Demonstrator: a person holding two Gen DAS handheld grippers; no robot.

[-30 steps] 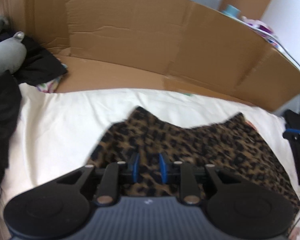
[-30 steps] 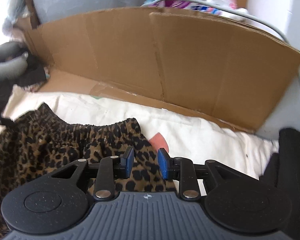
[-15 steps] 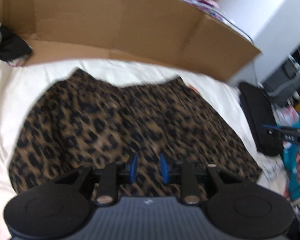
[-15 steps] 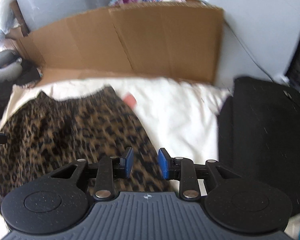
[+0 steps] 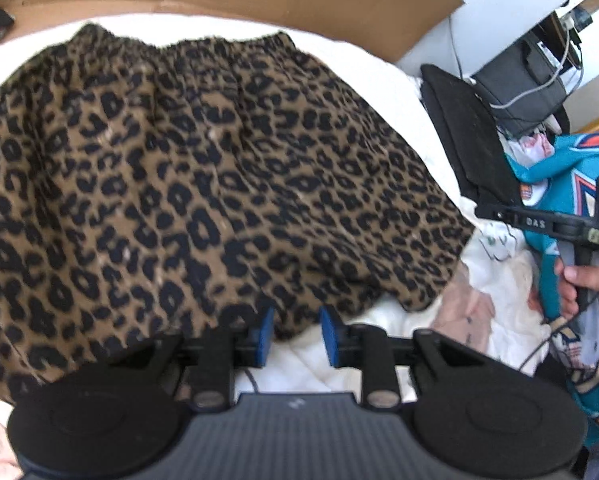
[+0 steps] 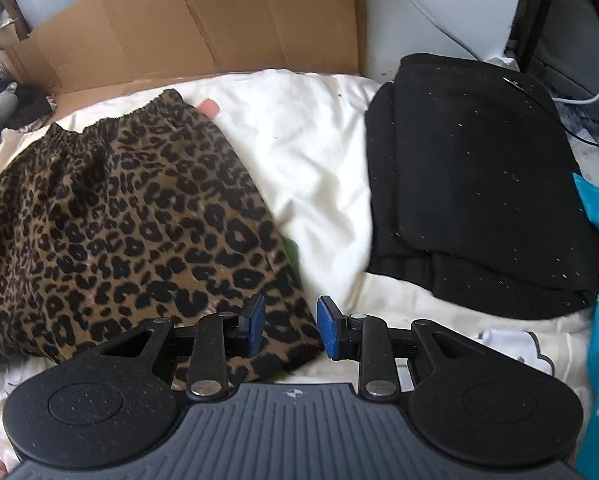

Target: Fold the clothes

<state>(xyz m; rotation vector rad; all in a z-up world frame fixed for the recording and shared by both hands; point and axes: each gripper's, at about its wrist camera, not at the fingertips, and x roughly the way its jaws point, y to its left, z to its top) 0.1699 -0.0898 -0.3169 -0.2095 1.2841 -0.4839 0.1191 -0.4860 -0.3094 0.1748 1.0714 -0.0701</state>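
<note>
1. Your leopard-print skirt lies spread flat on the white bed sheet, its gathered waistband toward the far edge of the bed, where flattened cardboard stands.
2. Your left tongs hang over the near hem of the skirt. The blue pads stand a little apart, have just been opening, and press on nothing; the hem's edge and bare sheet show in the gap.
3. Your right tongs sit over the skirt's near right corner. The jaws are narrowly parted and the cloth lies under them, not pinched.
4. In the left wrist view, your right hand shows at the right edge of the bed, wrapped around the handle of the other tool, in front of a teal printed garment.
5. A folded black garment rests on the sheet toward the right edge of the bed, apart from the skirt, with bare sheet between them.
6. A small pink thing peeks out at the waistband's right end; you cannot tell what it is.
</note>
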